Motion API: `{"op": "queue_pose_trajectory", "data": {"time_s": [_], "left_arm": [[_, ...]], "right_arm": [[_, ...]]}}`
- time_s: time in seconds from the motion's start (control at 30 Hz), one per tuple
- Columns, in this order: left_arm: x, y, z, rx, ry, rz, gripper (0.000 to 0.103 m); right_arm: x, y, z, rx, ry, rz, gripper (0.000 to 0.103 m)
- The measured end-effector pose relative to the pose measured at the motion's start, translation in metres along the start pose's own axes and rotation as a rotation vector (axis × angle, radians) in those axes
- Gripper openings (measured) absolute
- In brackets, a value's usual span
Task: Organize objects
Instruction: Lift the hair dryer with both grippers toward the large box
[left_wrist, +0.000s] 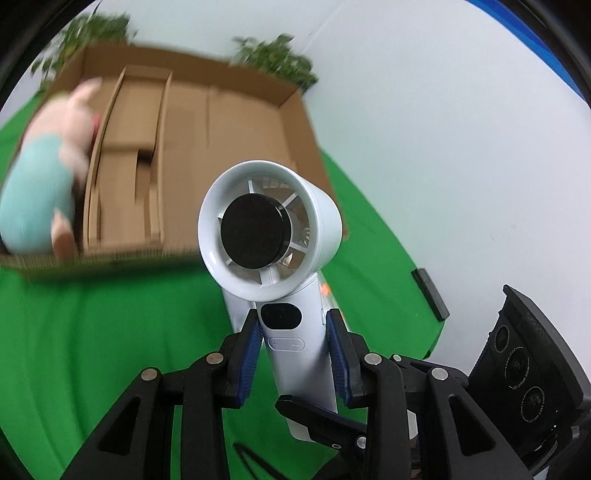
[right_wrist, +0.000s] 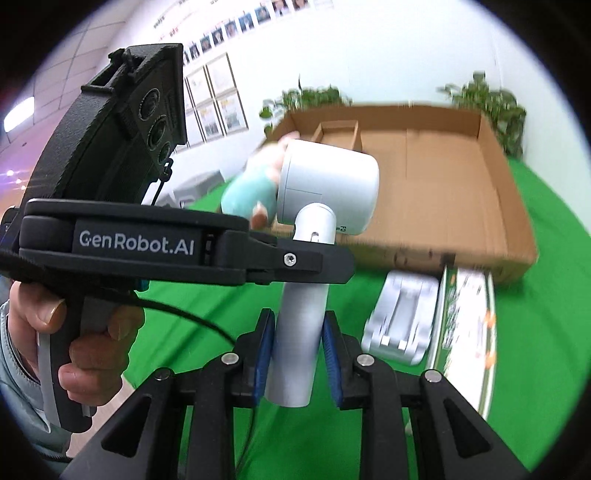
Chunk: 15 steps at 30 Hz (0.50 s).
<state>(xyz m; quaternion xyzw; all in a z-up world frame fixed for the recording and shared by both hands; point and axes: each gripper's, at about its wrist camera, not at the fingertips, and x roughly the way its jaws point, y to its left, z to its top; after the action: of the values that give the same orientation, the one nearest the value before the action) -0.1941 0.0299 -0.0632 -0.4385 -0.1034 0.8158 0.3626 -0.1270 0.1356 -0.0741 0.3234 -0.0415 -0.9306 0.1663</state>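
- While both grippers clamp one white handheld fan (left_wrist: 273, 229), its round head points up toward the cardboard box (left_wrist: 229, 122).
- Left gripper (left_wrist: 293, 328): blue pads pressed on the handle's two sides, just below the fan's small dark display; narrow grip.
- Right gripper (right_wrist: 299, 332): pads closed on the lower handle (right_wrist: 295, 354), beneath the left gripper's fingers, which cross the handle higher up.
- Fan is off the green worktop (left_wrist: 92, 332), in front of the box's near wall.
- Plush pig (left_wrist: 44, 177) sits at the box's left end.
- On the worktop right of the fan: grey stand (right_wrist: 402, 317), touching a printed carton (right_wrist: 469, 332).
- Person's hand (right_wrist: 74, 332) holds the left gripper's grip.
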Motion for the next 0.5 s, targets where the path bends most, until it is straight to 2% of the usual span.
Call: {"op": "queue_pose_trajectory", "data": {"time_s": [0.07,0.2,0.5], "left_arm": [[-0.01,-0.009,0.011,0.038,-0.026,0.009,0.032],[-0.008,-0.026,0.037,0.094,-0.062,0.024,0.032],[-0.016,-0.045,0.103,0.17,-0.109,0.049,0.031]], "right_arm": [[-0.008,0.002,0.009,-0.011,-0.037,-0.008,0.025],[0.007,0.002,0.039,-0.019,-0.088,-0.027,0.025],[0.023,-0.024,0.095,-0.001,-0.167,-0.039,0.025]]}}
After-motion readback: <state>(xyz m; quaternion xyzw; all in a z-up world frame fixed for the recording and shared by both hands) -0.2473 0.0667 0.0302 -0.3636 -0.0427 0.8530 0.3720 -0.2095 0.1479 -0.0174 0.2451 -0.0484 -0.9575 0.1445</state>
